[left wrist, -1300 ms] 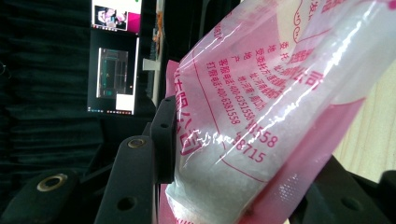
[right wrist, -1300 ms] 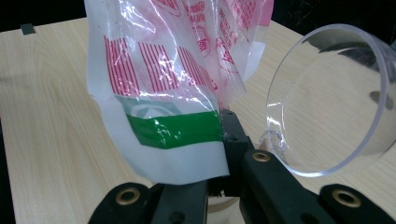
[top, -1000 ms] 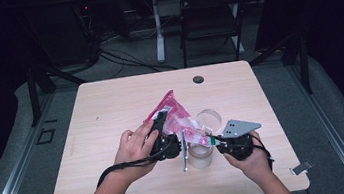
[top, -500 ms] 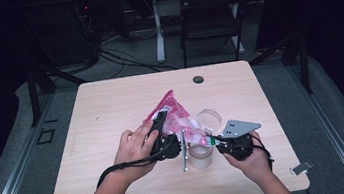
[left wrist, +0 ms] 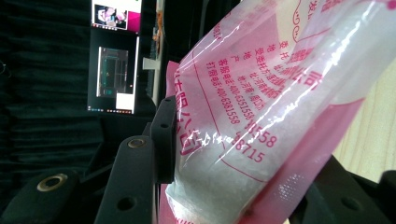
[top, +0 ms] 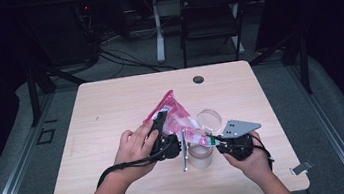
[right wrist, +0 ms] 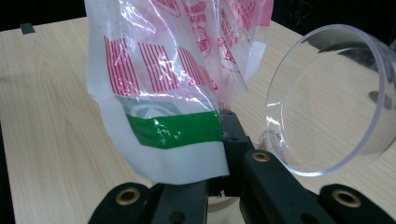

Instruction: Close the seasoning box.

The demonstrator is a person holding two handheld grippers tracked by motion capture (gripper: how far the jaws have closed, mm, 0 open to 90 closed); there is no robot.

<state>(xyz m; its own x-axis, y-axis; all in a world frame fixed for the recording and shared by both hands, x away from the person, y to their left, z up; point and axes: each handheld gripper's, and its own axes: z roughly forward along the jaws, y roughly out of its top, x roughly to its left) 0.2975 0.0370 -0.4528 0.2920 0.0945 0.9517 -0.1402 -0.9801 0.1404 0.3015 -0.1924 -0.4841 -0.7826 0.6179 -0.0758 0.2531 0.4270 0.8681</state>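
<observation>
Pinching the pink bag point(top: 175, 114), both tongs crowd a clear cup point(top: 201, 154).

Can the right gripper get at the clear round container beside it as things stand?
Probably not yet. The right gripper is shut on the pink bag's green-striped edge, so its jaws are occupied. The clear round container lies on its side close by, with bare table around it.
</observation>
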